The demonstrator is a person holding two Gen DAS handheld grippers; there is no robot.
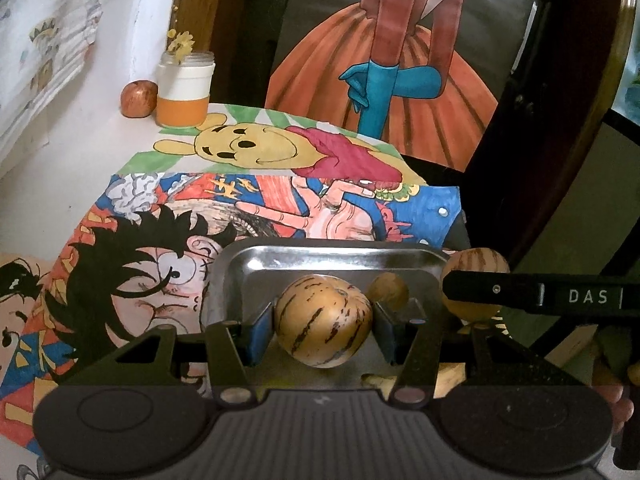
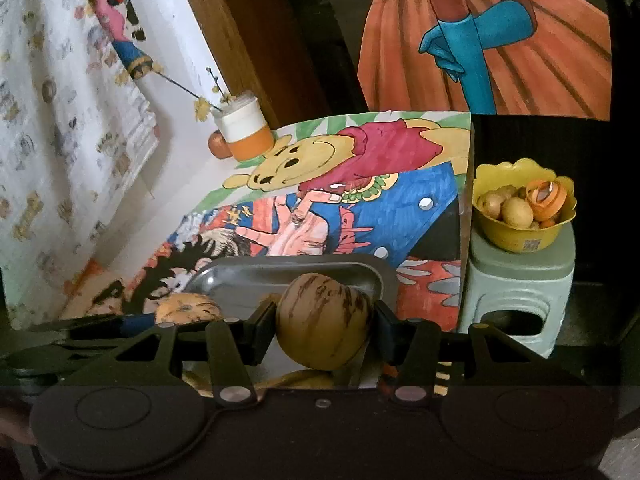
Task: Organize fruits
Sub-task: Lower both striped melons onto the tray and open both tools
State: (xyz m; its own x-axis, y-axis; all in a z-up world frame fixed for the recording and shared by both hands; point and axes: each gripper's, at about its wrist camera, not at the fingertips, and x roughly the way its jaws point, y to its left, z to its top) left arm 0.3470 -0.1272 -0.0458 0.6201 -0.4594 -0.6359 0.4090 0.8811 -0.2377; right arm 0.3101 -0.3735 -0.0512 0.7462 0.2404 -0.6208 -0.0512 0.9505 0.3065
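Note:
My left gripper (image 1: 323, 320) is shut on a round yellow-brown fruit with dark stripes (image 1: 323, 320), its blue pads pressing both sides, over a steel tray (image 1: 320, 254). To its right, a black finger (image 1: 500, 293) of the other gripper crosses a second striped fruit (image 1: 474, 266). In the right wrist view, my right gripper (image 2: 324, 322) is shut on that striped fruit (image 2: 324, 322), held at the near right part of the tray (image 2: 288, 270). The left gripper's fingers (image 2: 100, 326) and its fruit (image 2: 188, 307) show at the left. A small brown round shape (image 1: 388, 290) sits on the tray; fruit or reflection, I cannot tell.
Cartoon drawings cover the table (image 1: 248, 208). A red apple (image 1: 138, 98) and a white-and-orange jar (image 1: 186, 92) with dried flowers stand at the far corner by the wall. Right of the table, a yellow bowl (image 2: 520, 236) with several fruits rests on a pale green stool (image 2: 520, 292).

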